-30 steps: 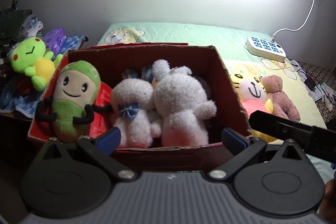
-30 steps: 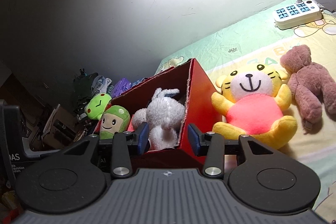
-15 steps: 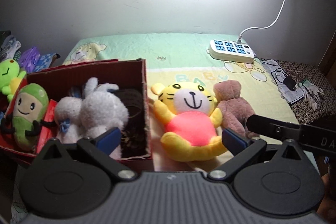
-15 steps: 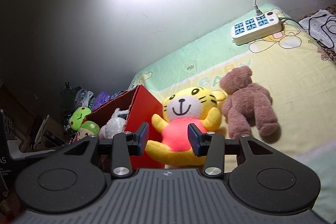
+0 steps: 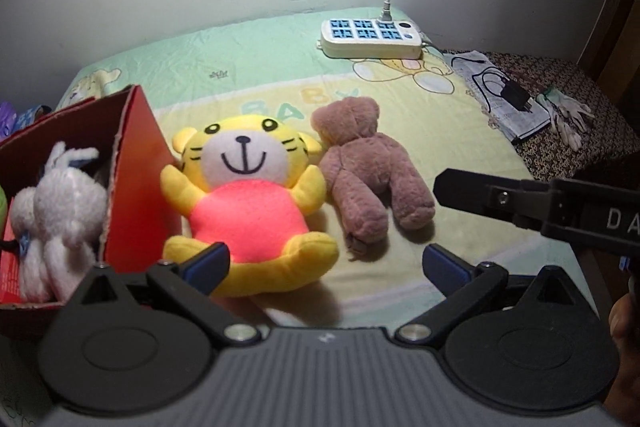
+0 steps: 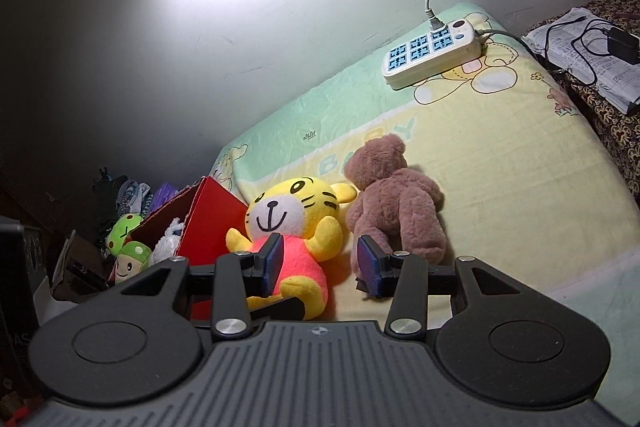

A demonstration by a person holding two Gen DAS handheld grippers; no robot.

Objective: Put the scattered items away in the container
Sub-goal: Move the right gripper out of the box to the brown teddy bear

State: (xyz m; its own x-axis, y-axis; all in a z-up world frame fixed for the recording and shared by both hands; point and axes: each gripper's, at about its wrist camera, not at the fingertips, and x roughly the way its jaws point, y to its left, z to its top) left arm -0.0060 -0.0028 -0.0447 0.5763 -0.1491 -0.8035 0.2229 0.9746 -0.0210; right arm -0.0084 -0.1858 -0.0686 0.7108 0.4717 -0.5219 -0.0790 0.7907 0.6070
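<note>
The left gripper point(image 5: 326, 263) has its fingers wide apart and empty, low in the frame over the yellow tiger plush point(image 5: 244, 203). The right gripper point(image 6: 320, 265) fingers stand apart too, empty. The brown bear point(image 5: 370, 167) lies just right of the tiger; the red box point(image 5: 136, 179) at left holds a white bunny point(image 5: 60, 211).

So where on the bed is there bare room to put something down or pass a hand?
Free: the yellow sheet between the brown bear and the power strip, and the green strip along the wall behind the red box. Crowded: the tiger plush sits wedged between box and bear, and the box already holds plush toys.
</note>
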